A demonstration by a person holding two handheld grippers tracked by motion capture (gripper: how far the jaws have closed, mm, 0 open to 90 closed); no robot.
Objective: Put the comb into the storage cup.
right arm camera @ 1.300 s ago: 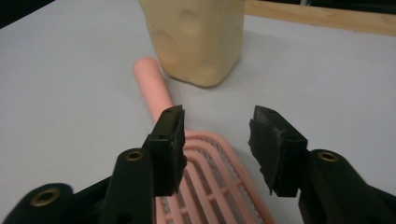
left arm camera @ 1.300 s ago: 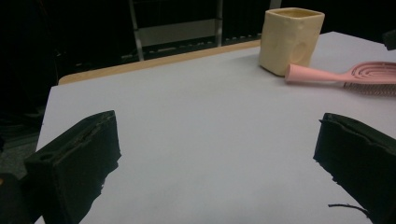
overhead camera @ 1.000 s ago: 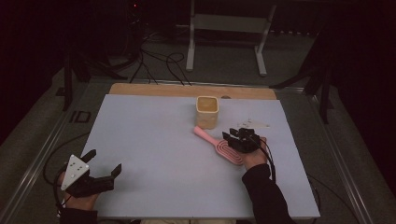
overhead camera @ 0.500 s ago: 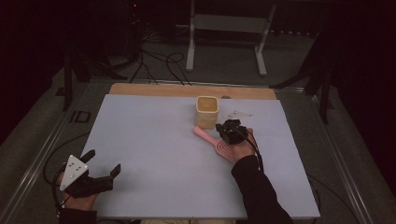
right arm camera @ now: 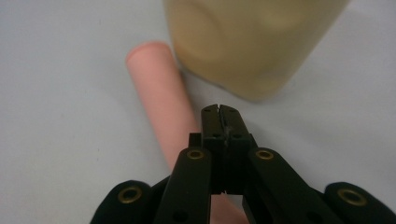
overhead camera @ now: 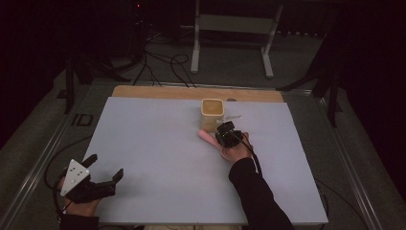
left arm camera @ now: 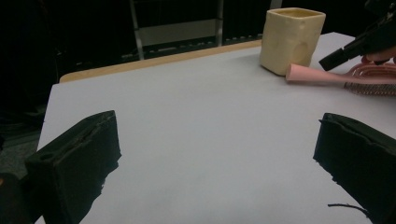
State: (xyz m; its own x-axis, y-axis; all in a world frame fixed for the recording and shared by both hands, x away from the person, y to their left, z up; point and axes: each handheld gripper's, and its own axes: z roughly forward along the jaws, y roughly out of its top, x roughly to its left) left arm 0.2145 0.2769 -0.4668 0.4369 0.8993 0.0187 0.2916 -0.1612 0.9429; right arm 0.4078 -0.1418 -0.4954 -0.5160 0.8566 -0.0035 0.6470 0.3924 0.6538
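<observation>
Right gripper [right arm camera: 219, 109]: your right gripper view shows its jaws pressed together with nothing between them; they have just been closing. The tip sits above the pink brush's handle, pointing at the cup.
Pink brush [overhead camera: 207, 136]: in the high view it lies on the white table [overhead camera: 158, 158] with only the handle end clear of your hand, just beside the cup's base. The left gripper view adds the ribbed, looped head at the far right edge.
Cream cup [overhead camera: 212, 114]: it stands upright near the table's far edge; whether the brush handle touches it you cannot tell.
Left gripper [overhead camera: 103, 170]: it rests at the near left corner, well apart from the brush, with its jaws spread wide over bare table.
Right hand [overhead camera: 235, 152]: the high view shows it covering the brush's head.
</observation>
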